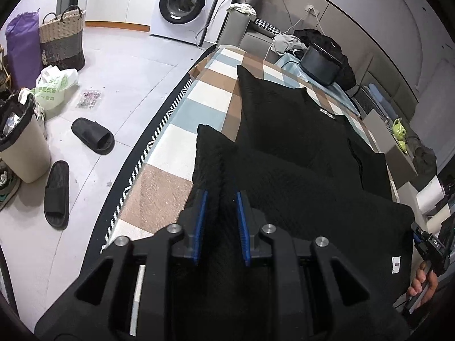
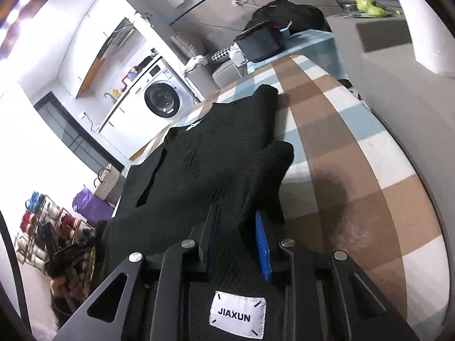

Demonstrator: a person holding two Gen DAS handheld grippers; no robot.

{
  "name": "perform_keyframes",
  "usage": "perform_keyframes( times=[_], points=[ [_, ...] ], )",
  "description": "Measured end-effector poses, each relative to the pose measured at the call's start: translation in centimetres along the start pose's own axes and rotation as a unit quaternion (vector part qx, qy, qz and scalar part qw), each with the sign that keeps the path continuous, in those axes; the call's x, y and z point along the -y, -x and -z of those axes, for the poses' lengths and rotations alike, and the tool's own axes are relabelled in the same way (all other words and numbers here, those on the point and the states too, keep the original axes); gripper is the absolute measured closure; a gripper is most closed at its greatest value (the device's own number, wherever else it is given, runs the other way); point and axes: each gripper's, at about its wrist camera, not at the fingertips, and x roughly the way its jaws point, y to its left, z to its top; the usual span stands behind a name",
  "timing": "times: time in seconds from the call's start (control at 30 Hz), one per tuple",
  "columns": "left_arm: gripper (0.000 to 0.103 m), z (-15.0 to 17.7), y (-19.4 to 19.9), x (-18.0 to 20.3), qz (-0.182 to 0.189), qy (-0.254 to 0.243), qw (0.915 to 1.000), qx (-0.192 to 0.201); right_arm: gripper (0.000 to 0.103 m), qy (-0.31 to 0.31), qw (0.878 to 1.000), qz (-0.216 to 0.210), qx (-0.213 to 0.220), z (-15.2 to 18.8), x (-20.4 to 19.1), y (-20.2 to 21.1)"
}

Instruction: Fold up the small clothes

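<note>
Over the checked desk (image 1: 182,119), both tools hold one black garment (image 1: 298,153) by its near hem.

Left tool (image 1: 221,199): I see its blue pads (image 1: 201,221) clamped on a raised fold of the black knit, fabric bunched between them. Right tool (image 2: 236,227): jaws likewise clamped on the cloth; one blue pad (image 2: 263,244) is exposed, the other is buried under fabric, and a white "JIAXUN" label (image 2: 237,316) lies over the tool body. The near hem is lifted off the desk and spans between the two tools, while the far part of the garment lies flat on the checked cover. From the left wrist view, a hand (image 1: 423,284) grips the right tool's handle at the frame edge. Beyond the desk stand a washing machine (image 1: 184,2) and two black slippers (image 1: 92,135) on the floor.
</note>
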Motion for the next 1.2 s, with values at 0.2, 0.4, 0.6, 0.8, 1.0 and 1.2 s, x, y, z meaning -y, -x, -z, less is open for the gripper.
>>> perform_keyframes(
  times=[0.2, 0.4, 0.6, 0.8, 1.0, 1.2],
  points=[
    [0.086, -0.2, -1.6, 0.0, -0.025, 0.001, 0.9996, -0.016, 0.077, -0.015, 1.0, 0.02, -0.019, -0.5, 0.8, -1.2],
    [0.062, -0.9, -2.2, -0.8, -0.063, -0.01, 0.9977, -0.023, 0.073, -0.016, 0.999, 0.02, -0.026, -0.5, 1.0, -1.0],
    [0.059, -1.0, -2.8, -0.5, -0.067, -0.036, 0.9967, -0.028, 0.072, -0.016, 0.999, 0.021, -0.027, -0.7, 0.8, -1.5],
    [0.098, -1.5, -2.7, 0.8, -0.056, -0.055, 0.9969, -0.006, 0.072, -0.018, 1.0, 0.022, -0.013, -0.9, 0.8, -1.3],
    [0.099, -2.7, -0.2, 1.0, -0.031, -0.042, 0.998, 0.035, 0.1, 0.016, 0.998, 0.055, 0.009, -1.6, -0.1, -0.6],
    [0.099, -6.1, 1.5, 1.5, 0.004, -0.032, 0.9974, 0.065, 0.1, 0.007, 0.995, 0.029, 0.095, -4.8, -1.4, 2.3]
  ],
)
